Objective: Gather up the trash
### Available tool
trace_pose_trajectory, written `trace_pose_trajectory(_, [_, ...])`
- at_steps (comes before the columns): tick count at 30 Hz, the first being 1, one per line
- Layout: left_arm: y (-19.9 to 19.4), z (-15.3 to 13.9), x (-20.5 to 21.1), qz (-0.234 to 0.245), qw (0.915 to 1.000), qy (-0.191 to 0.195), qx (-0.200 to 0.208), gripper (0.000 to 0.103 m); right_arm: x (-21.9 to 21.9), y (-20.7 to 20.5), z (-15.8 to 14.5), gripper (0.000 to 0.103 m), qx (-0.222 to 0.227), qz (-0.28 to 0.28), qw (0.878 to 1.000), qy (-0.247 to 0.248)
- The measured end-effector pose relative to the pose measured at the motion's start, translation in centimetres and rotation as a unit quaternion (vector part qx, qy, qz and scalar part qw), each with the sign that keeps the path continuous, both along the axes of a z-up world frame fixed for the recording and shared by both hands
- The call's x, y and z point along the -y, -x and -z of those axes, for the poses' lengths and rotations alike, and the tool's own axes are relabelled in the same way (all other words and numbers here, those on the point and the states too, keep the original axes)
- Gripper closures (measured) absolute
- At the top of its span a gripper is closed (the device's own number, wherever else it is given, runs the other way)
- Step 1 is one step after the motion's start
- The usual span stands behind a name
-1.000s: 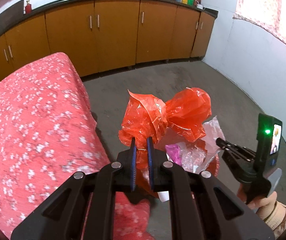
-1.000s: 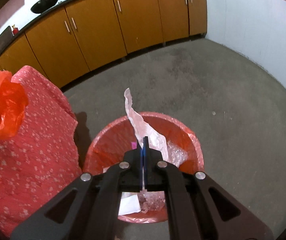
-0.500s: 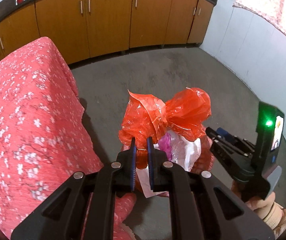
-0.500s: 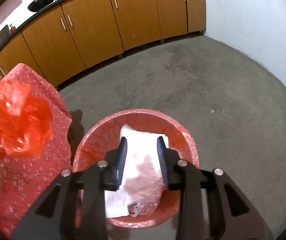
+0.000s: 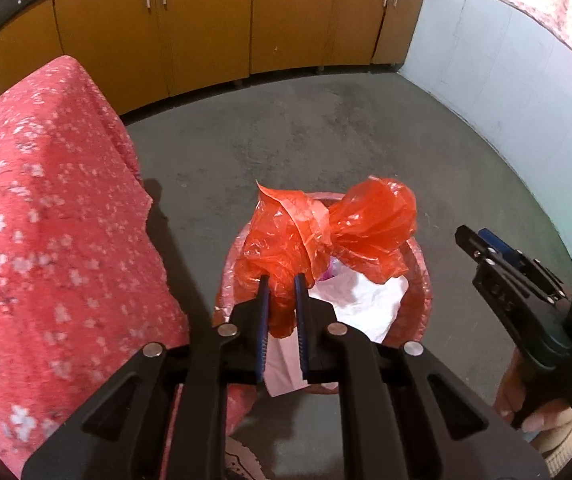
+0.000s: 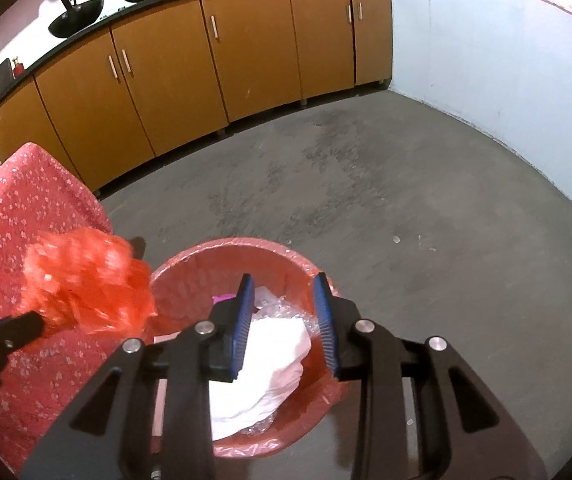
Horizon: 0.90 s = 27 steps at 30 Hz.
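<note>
Blurring orange bag [image 6: 86, 284], bin [image 5: 421, 280] rim half hidden, contents indistinct

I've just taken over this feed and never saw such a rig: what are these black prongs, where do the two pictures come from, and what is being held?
No robot arm here: a person carries a two-finger gripper in each hand, with a camera on each looking along its fingers. In the left camera's picture, the left gripper is clamped on a crumpled orange plastic bag, over a red-lined bin on the floor. In the right camera's picture, the right gripper stands open and empty above the bin, where white paper and bubble wrap lie. A floral red cloth drapes beside it.
</note>
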State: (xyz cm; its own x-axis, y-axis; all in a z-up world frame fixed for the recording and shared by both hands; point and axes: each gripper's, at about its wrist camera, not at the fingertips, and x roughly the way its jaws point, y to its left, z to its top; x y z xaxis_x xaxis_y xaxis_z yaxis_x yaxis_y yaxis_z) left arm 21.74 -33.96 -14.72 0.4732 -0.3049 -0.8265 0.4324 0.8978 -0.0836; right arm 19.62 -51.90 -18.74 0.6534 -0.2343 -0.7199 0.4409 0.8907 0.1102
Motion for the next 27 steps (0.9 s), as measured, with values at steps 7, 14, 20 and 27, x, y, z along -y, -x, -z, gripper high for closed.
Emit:
trace_pose_trajectory(7, [-0.2,0.4,0.3,0.009,0.9999,0.014,-0.002,0.075,0.6,0.7,-0.7,0.071,0.007,0.008,1.0,-0.001])
trace_pose_trajectory(14, [-0.4,-1.3,-2.2,-0.023,0.9989,0.041,0.003,0.075,-1.1,0.8,-1.7,0.071,0.016,-0.013,1.0,-0.004])
trace_pose_trajectory(20, [1.0,-4.9,-6.0,-0.053,0.9956,0.067,0.04,0.061,-4.6,1.3,-3.8,0.067,0.036,-0.046,0.998,-0.004])
trace_pose_trajectory(27, [4.4,-8.6,-11.6,-0.087,0.9878,0.062,0.113,0.047,-9.1,2.6,-7.6,0.051,0.064,-0.083,0.994,0.012])
